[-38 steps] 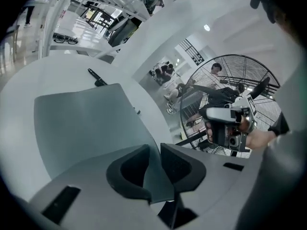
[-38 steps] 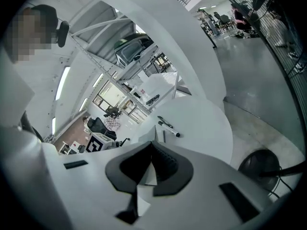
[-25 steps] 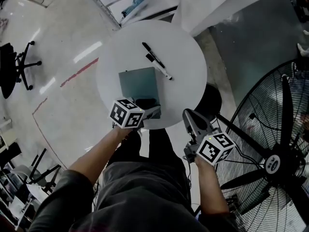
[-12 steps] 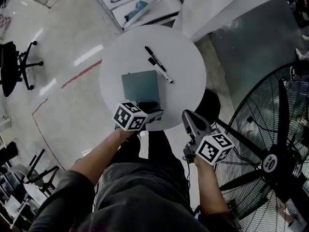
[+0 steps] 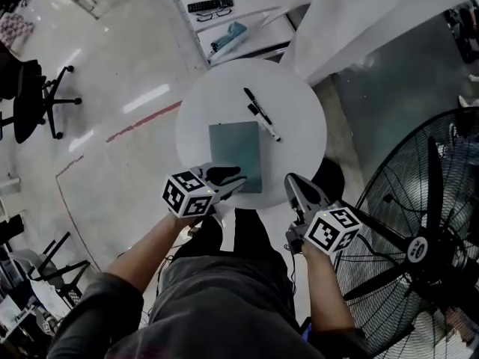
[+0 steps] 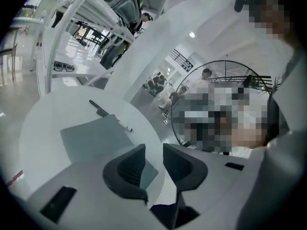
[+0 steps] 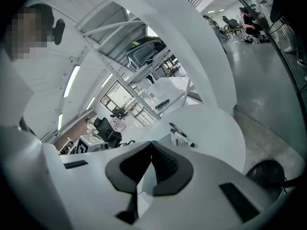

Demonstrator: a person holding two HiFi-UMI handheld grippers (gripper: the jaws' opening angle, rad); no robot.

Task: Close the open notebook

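The grey-green notebook point(image 5: 235, 155) lies shut and flat on the round white table point(image 5: 299, 144); in the left gripper view the notebook point(image 6: 88, 135) shows ahead of the jaws. My left gripper point(image 5: 236, 179) hangs over the notebook's near edge, lifted off it. Its jaws point(image 6: 153, 151) are closing, a gap still shows and nothing is between them. My right gripper point(image 5: 291, 181) is off the table's near right rim, with its pads together point(image 7: 152, 145) and nothing held. Two pens point(image 5: 261, 113) lie just beyond the notebook.
A large floor fan point(image 5: 423, 249) stands close on the right. An office chair point(image 5: 30, 96) is on the floor at far left. A white desk point(image 5: 224, 10) with glasses and a remote stands beyond the table. The pens point(image 7: 181, 133) also show in the right gripper view.
My left gripper has lifted off the notebook's near edge and drawn back toward me. The right gripper rose slightly. The notebook stays flat and shut.
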